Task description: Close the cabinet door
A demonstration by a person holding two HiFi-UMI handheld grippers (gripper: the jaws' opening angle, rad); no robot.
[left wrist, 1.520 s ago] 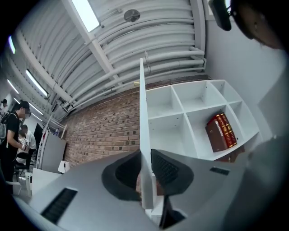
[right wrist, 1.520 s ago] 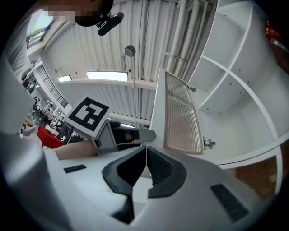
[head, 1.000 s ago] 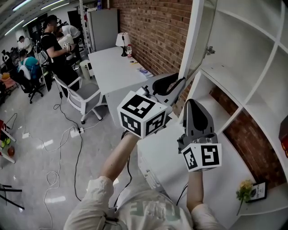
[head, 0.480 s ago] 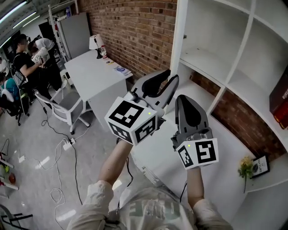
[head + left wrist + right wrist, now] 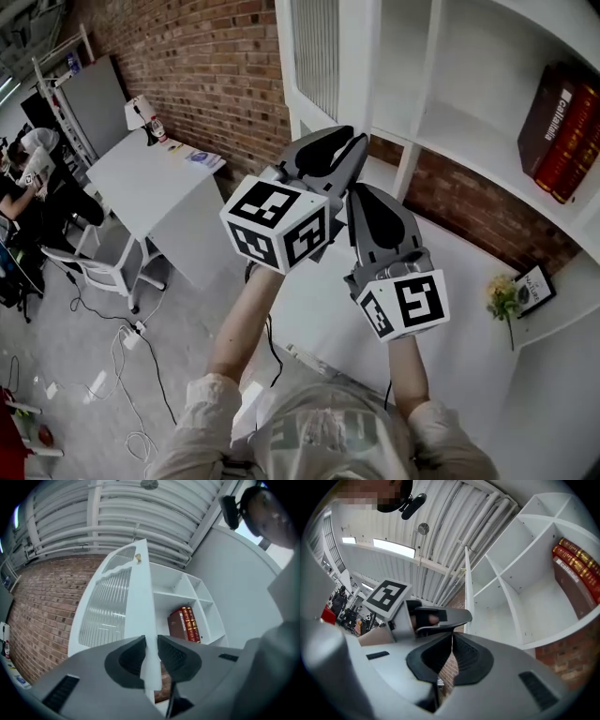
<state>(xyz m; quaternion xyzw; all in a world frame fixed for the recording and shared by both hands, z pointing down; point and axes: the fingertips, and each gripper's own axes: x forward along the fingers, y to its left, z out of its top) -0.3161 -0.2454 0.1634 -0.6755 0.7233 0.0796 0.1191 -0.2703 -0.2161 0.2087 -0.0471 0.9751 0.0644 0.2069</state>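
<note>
The white cabinet door [image 5: 319,47] with ribbed glass stands ajar at the left of the white shelf unit [image 5: 441,112]. My left gripper [image 5: 349,150] is shut on the door's lower free edge. In the left gripper view the door [image 5: 112,606] rises from between the pads of the left gripper [image 5: 151,651], which press on both of its faces. My right gripper [image 5: 361,192] hovers just to the right of it, below the shelves, shut and holding nothing. In the right gripper view the right gripper [image 5: 452,651] has its pads meeting, and the door [image 5: 467,588] shows edge-on.
Dark red books [image 5: 562,122] stand in a right shelf compartment. A small flower [image 5: 502,298] and a picture frame [image 5: 536,286] sit on the white counter [image 5: 450,253]. A brick wall [image 5: 206,66], a white desk [image 5: 141,178] with a lamp [image 5: 142,117] and a chair [image 5: 94,272] lie to the left.
The door has swung toward the shelf unit with my left gripper on its edge. Both grippers have moved toward the shelves, and the books have come into view.
</note>
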